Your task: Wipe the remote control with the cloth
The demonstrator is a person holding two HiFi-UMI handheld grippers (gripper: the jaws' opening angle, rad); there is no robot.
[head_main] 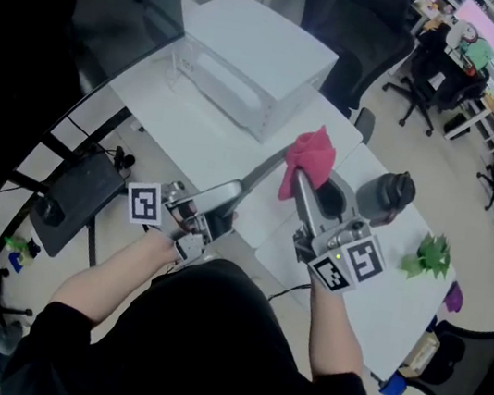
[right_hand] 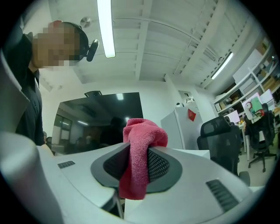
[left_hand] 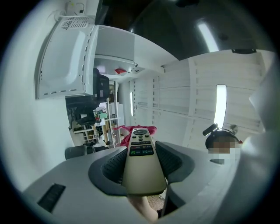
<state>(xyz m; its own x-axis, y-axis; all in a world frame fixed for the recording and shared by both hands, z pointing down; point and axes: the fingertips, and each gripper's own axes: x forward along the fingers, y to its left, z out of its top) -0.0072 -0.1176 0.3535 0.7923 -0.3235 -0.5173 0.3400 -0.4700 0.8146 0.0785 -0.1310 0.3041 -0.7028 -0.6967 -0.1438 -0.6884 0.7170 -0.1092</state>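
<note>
**A:** Well, what worries you most about this?

**B:** The hold on the remote (left_hand: 140, 151). The left gripper (left_hand: 142, 168) is clamped on its tail end only, jaws pressed to its two sides, so most of its length sticks out unsupported. If the cloth presses hard near the far end, I'd expect the remote to swivel between the pads or slide out.

**A:** And if it does slip, where would it land?

**B:** It's held in the air over the near edge of the worktop (head_main: 237, 143), so it could hit that edge or miss it and go to the floor.

**A:** What about the other side?

**B:** The right gripper (right_hand: 138, 164) is closed on the pink cloth (right_hand: 142, 135), pinching one fold. A bunch stands above the jaws and a tail hangs below. A dragging stroke might pull that fold free, or the bare jaw tips could knock the buttons.

**A:** Which way does the remote point?

**B:** Its long axis runs straight out along the left gripper's jaws, button face up, with the round-pad end away from the hand. From the head view it slants from near-left towards far-right with its nose raised, straight at the cloth. I can't tell whether they're touching.
</note>
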